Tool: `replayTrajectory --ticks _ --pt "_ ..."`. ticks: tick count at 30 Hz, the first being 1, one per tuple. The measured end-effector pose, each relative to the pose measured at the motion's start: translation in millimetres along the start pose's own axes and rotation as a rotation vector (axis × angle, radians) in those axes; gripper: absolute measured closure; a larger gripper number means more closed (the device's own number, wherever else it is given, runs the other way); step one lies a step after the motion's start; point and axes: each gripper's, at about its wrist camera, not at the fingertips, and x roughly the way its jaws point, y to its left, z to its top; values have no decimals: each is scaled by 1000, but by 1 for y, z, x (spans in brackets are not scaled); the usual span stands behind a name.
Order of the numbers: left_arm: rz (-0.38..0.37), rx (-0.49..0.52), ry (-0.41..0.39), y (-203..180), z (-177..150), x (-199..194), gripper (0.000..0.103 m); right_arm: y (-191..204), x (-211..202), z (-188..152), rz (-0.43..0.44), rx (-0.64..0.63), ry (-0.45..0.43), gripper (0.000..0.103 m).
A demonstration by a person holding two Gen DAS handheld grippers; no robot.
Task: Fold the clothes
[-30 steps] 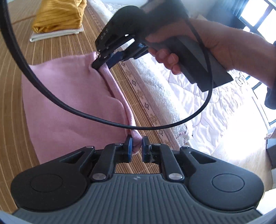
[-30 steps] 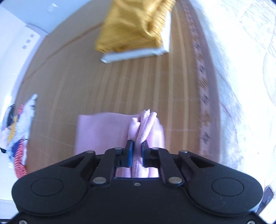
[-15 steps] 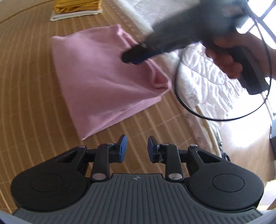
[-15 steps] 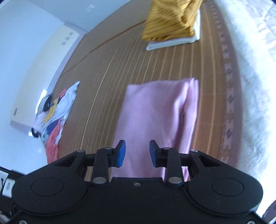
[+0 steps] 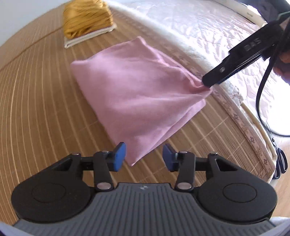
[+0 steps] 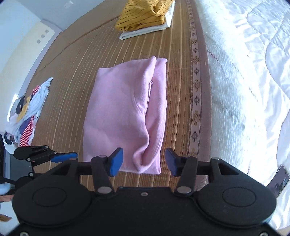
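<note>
Now you have one folded pink garment [image 6: 125, 116] lying mid-frame on the bamboo mat [image 6: 72, 76], with both tools over its near edge. Your left gripper [image 5: 144, 158] and your right gripper [image 6: 144, 159] each have their two blue pads spreading apart, roughly half open, gripping nothing. At upper frame sits one stack: a mustard striped garment [image 6: 145, 12] on a white one [image 6: 145, 30]. One heap of unfolded clothes [image 6: 27, 112] lies at the left edge.
</note>
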Motion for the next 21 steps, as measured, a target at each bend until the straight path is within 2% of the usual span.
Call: replayTrajectory --ticks 3,6,8,9,10,11,12,17,20,21 --pt "29 29 -9 -6 -2 5 51 -11 7 -9 -2 80 -1 49" --pt "47 2 -15 -2 -5 6 51 -12 18 -7 40 143 -3 49" --pt "72 -8 -22 0 -10 7 51 -7 25 -4 27 155 5 51" --pt "88 -6 -28 -1 -12 7 51 -5 26 -2 9 152 0 56" --pt "98 -7 -34 -2 -13 6 49 -2 27 0 1 155 -3 70" --pt "105 -11 -41 -3 -14 6 47 -1 27 2 -2 162 -6 91" --pt "111 -14 -48 -5 -15 6 44 0 26 3 10 176 -9 91" --pt "122 40 -93 -24 -18 7 43 -21 9 2 322 464 -111 93" --pt "232 77 -108 -37 -19 16 41 -38 8 -7 446 630 -148 93" --pt "295 90 -99 -40 -18 21 41 -43 9 -11 469 674 -154 93"
